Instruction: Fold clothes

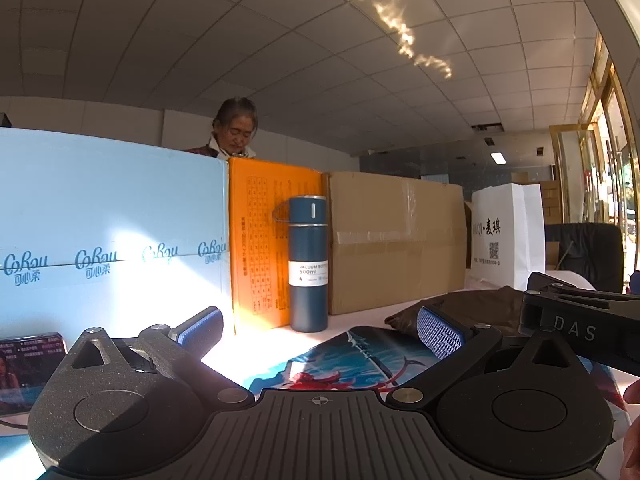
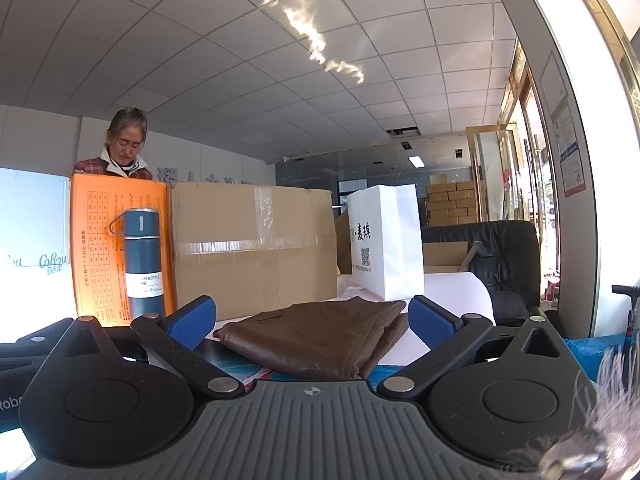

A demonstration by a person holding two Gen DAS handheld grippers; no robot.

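My left gripper (image 1: pixel 320 330): fingers spread, holding nothing | my right gripper (image 2: pixel 312 322): fingers spread, holding nothing | folded brown garment (image 2: pixel 316 340) lies just ahead.

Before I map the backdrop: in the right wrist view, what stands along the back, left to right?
Light blue box → orange box → blue vacuum bottle → brown cardboard box → white paper bag → black chair.

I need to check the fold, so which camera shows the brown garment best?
The right wrist view: the brown garment lies whole and centred between the open fingers. The left wrist view catches only part of it, off to the right behind the other gripper.
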